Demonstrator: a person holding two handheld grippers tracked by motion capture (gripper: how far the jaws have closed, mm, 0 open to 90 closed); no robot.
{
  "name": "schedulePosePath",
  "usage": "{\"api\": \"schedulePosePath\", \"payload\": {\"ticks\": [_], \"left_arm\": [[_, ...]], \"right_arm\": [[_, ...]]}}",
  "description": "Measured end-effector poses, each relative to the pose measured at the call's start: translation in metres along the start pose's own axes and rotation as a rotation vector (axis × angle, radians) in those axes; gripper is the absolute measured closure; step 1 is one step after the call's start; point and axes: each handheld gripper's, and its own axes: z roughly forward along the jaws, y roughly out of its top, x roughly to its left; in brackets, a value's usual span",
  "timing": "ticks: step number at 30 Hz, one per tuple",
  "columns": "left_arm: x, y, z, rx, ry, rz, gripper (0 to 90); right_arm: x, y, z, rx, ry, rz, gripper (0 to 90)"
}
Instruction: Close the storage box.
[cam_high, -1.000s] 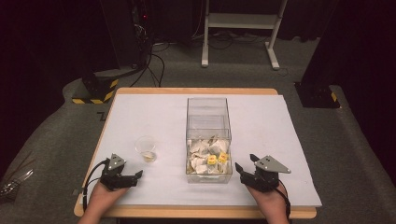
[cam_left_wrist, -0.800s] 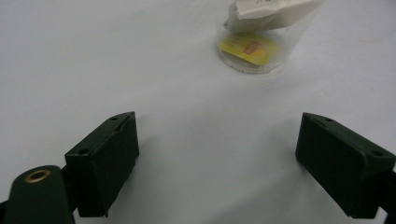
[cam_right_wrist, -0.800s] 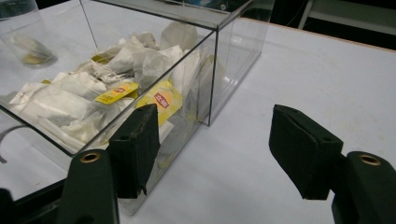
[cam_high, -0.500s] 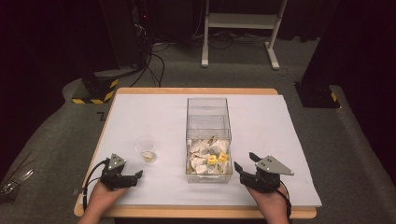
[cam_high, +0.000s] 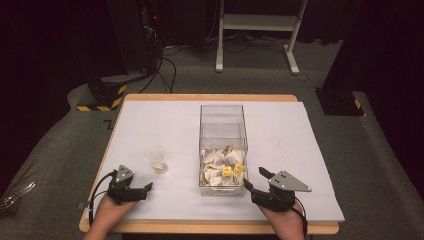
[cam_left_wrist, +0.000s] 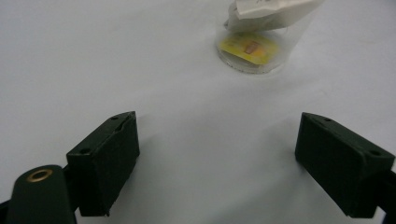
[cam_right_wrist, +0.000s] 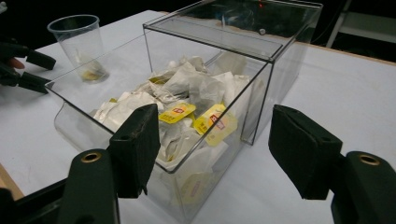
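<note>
A clear plastic box (cam_high: 223, 145) stands mid-table, its near half piled with white tea bags (cam_high: 220, 166) bearing yellow tags (cam_right_wrist: 176, 112). A clear plastic cup (cam_high: 156, 159) with a tea bag and yellow tag (cam_left_wrist: 249, 47) inside stands left of the box. My left gripper (cam_high: 148, 188) rests on the table near the front edge, just below the cup, open and empty. My right gripper (cam_high: 255, 178) sits open by the box's near right corner, nothing between its fingers. In the right gripper view the box (cam_right_wrist: 219, 70) is close ahead and the cup (cam_right_wrist: 80, 44) is at far left.
A white sheet (cam_high: 150, 125) covers the wooden table (cam_high: 210, 98). Beyond the table lie grey carpet, cables, a white stand's legs (cam_high: 255, 35) and yellow-black striped bases (cam_high: 102, 95). The box's far half has a lid.
</note>
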Motion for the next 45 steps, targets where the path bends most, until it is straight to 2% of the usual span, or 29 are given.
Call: {"api": "schedulePosePath", "payload": {"ticks": [7, 15, 29, 38, 45], "left_arm": [[0.000, 0.000, 0.000, 0.000, -0.001, 0.000, 13.8], [0.000, 0.000, 0.000, 0.000, -0.001, 0.000, 13.8], [0.000, 0.000, 0.000, 0.000, -0.002, 0.000, 13.8], [0.000, 0.000, 0.000, 0.000, -0.001, 0.001, 13.7], [0.000, 0.000, 0.000, 0.000, -0.002, 0.000, 13.7]], "right_arm": [[0.010, -0.004, 0.001, 0.002, 0.021, -0.021, 33.7], [0.016, -0.011, 0.007, 0.034, 0.036, -0.023, 32.9], [0.016, -0.020, 0.013, 0.068, 0.030, -0.028, 31.7], [0.015, -0.027, 0.021, 0.105, 0.036, -0.019, 27.4], [0.017, -0.030, 0.028, 0.116, 0.034, -0.030, 29.2]]}}
